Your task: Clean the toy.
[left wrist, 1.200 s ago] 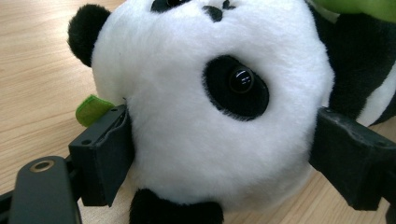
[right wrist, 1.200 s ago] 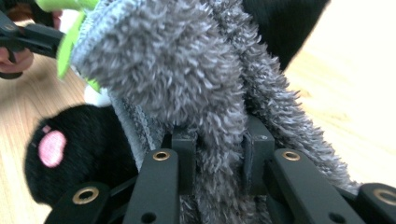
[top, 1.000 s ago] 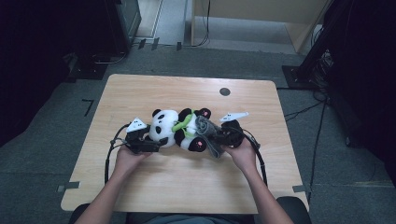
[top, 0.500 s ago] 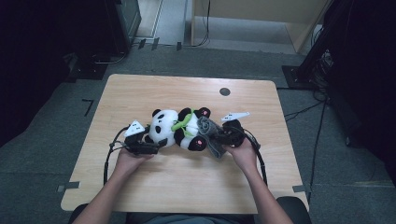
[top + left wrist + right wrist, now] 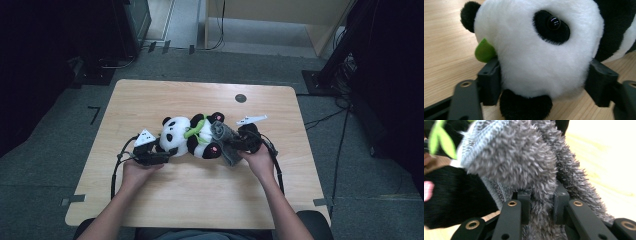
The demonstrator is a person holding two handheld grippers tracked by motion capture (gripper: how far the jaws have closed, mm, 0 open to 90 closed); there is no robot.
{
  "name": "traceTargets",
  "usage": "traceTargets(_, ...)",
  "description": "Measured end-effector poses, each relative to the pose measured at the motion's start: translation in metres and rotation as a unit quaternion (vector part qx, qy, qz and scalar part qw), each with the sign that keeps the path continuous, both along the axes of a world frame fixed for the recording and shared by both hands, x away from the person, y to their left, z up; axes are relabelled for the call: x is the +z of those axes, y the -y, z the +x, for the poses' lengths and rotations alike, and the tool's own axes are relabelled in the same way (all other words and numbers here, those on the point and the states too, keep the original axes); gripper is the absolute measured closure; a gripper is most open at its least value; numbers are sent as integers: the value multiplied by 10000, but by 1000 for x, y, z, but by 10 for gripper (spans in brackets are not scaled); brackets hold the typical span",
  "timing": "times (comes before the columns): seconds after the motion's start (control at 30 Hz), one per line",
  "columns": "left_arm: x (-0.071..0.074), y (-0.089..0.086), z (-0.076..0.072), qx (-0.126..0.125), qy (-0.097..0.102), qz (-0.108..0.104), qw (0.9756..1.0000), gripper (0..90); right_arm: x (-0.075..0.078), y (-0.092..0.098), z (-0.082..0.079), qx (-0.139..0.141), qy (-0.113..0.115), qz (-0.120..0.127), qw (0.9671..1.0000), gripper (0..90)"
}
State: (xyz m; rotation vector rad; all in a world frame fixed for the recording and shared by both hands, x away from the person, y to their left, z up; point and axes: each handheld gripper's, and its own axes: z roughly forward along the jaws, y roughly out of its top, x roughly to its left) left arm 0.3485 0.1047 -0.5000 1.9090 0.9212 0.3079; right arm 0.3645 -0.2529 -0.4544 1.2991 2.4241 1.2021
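The left tongs (image 5: pixel 544 82) have just been closing, and now the two black jaws sit on both sides of the panda's head (image 5: pixel 536 50), pressing into the soft white fur, so they hold the head in a wide grip. The right tongs (image 5: pixel 540 207) are closed almost all the way and pinch a bunch of the grey fuzzy cloth (image 5: pixel 524 162) between the jaws. In the high view the left tongs (image 5: pixel 167 152) are at the panda's head (image 5: pixel 174 136) and the right tongs (image 5: pixel 235 145) are at the grey cloth (image 5: pixel 223 136), near the panda's feet. The toy panda (image 5: pixel 192 137) lies on its side in the middle of the desk (image 5: pixel 200 200), with its head toward the person's left. It is plump and fluffy, white and black, with a shiny black eye (image 5: pixel 554 22), a round black ear (image 5: pixel 469 13), a pink patch on one black paw (image 5: pixel 427 190), and green leaves (image 5: pixel 195 129) across its body. A small green leaf (image 5: pixel 484 51) also pokes out by its head. The cloth looks woolly, with a knitted edge, though its full shape is hard to make out. The desk is pale wood with round corners and a small dark round spot (image 5: pixel 240 98) near the far edge. A grey floor lies around it, with cables (image 5: pixel 325 117) and dark stands.
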Motion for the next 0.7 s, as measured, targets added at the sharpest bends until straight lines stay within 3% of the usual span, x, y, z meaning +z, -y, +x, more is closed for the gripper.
traceTargets(0.17,7,1,1,75,-117,-72,9999,349,30,-3,-6,82,354,196,9991,751)
traceTargets(0.27,10,2,0,120,-67,-99,9999,354,51,-10,-8,245,576,288,9976,750)
traceTargets(0.37,12,2,-1,121,-65,-96,9999,354,65,-26,-6,480,684,202,9963,749)
traceTargets(0.53,13,0,0,98,-70,-102,9999,354,75,-58,4,832,754,17,9937,749)
traceTargets(0.7,13,0,1,103,-107,-130,9998,355,72,-85,15,1064,685,-223,9917,745)
